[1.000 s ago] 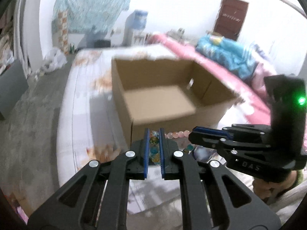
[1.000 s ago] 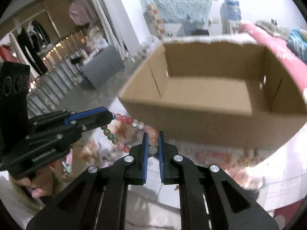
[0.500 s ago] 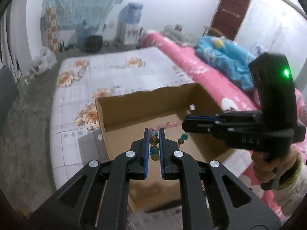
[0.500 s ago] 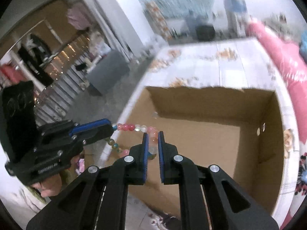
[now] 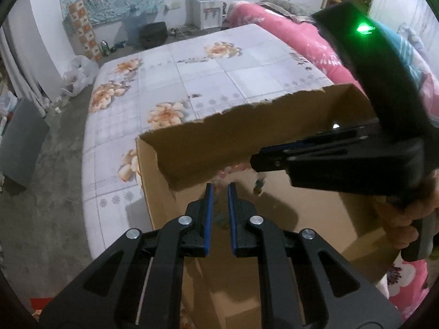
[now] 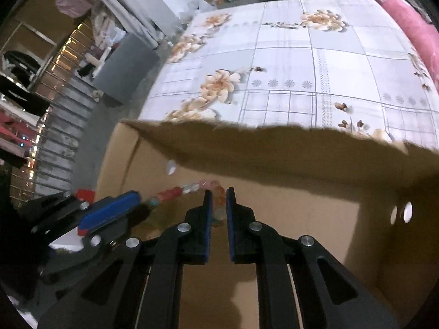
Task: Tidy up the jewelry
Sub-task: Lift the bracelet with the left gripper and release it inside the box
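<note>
Both grippers, left gripper [image 5: 219,189] and right gripper [image 6: 218,193], barely parted (left just widening), pinch bracelet [image 6: 192,189] over box [image 6: 301,219].

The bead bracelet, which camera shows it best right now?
The right wrist view: the bead bracelet stretches, blurred, from the left tool to the right tool. The left wrist view shows only faint smeared beads over the cardboard box.
</note>
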`<state>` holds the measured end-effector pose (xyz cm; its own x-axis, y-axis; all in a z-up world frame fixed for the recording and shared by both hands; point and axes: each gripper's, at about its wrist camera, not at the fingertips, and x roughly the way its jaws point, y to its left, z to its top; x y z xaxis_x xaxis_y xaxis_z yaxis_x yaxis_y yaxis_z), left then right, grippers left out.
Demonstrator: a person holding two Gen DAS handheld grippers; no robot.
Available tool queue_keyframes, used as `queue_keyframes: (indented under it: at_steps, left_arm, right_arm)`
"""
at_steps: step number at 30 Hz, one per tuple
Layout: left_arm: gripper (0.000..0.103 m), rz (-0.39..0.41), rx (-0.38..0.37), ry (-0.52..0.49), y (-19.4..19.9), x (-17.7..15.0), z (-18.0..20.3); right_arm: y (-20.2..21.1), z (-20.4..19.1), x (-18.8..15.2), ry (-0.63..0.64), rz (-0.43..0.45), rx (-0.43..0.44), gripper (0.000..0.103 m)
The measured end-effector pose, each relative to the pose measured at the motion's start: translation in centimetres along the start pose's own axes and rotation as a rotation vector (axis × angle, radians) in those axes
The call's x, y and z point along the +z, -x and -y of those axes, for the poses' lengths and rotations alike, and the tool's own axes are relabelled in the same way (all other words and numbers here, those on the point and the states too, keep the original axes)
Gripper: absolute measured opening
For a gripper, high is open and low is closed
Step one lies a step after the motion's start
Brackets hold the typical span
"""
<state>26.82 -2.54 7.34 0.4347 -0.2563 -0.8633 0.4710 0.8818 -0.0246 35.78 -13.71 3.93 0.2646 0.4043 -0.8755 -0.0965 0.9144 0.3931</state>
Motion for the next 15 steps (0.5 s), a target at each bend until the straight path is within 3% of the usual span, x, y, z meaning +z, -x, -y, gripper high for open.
queue_keyframes:
  at_steps: [4, 8, 11, 13, 15]
  left_arm:
    - [0.029, 0.064, -0.003, 0.012, 1.7, -0.1, -0.1]
    - [0.045, 0.156, 0.025, 0.003, 5.0, -1.1, 0.2]
    - [0.059, 0.219, 0.038, 0.001, 8.1, -2.7, 0.3]
    - [0.071, 0.261, 0.039, -0.001, 10.1, -4.0, 0.3]
    - [0.075, 0.293, 0.041, 0.002, 12.1, -5.9, 0.4]
  right_arm:
    - [1.0, 0.2, 0.1, 0.002, 0.045, 0.01, 0.014]
    - [4.9, -0.1, -1.6, 0.027, 0.152, -0.014, 0.024]
    - [9.5, -1.1, -4.2, 0.074, 0.282, -0.074, 0.048]
    - [12.1, -1.6, -6.3, 0.105, 0.366, -0.121, 0.058]
    - [15.1, -2.4, -9.3, 0.143, 0.45, -0.176, 0.072]
